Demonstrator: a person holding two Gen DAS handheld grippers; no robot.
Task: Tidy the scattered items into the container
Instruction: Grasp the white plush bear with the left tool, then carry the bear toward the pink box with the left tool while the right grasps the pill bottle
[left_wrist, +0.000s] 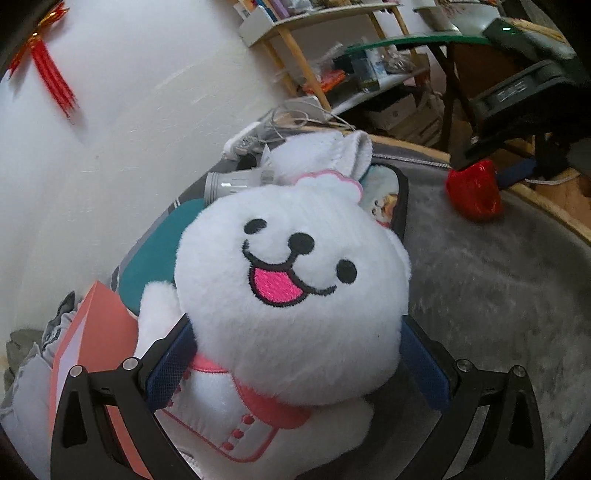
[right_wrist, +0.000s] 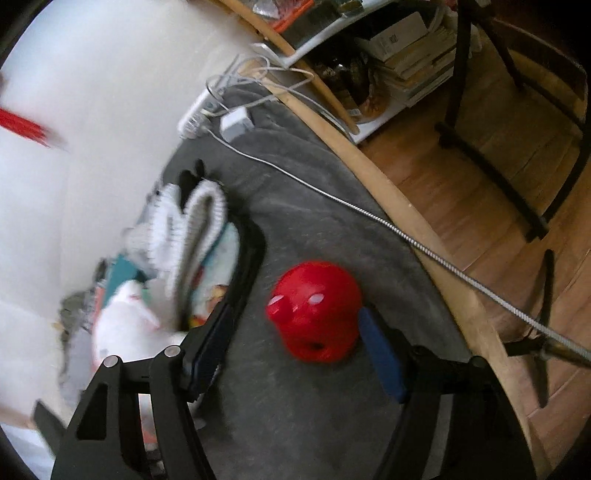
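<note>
My left gripper (left_wrist: 295, 354) is shut on a white plush rabbit (left_wrist: 291, 295), with a blue pad on each side of its head, over the open black container (left_wrist: 400, 206). The rabbit also shows in the right wrist view (right_wrist: 125, 325) at the container (right_wrist: 247, 266). A red plastic toy (right_wrist: 316, 310) lies on the grey blanket (right_wrist: 295, 406). My right gripper (right_wrist: 295, 354) is open around it, pads wide apart, just short of touching. In the left wrist view the red toy (left_wrist: 474, 192) lies under the right gripper (left_wrist: 495, 162).
The container holds a teal item (left_wrist: 147, 266), white socks (right_wrist: 192, 221), a grey flashlight (left_wrist: 236, 181) and a picture card (left_wrist: 384, 206). An orange box (left_wrist: 92, 339) stands at its left. A power strip (right_wrist: 195, 114), charger (right_wrist: 236, 123) and cable lie behind. The bed's wooden edge (right_wrist: 406, 206) runs on the right.
</note>
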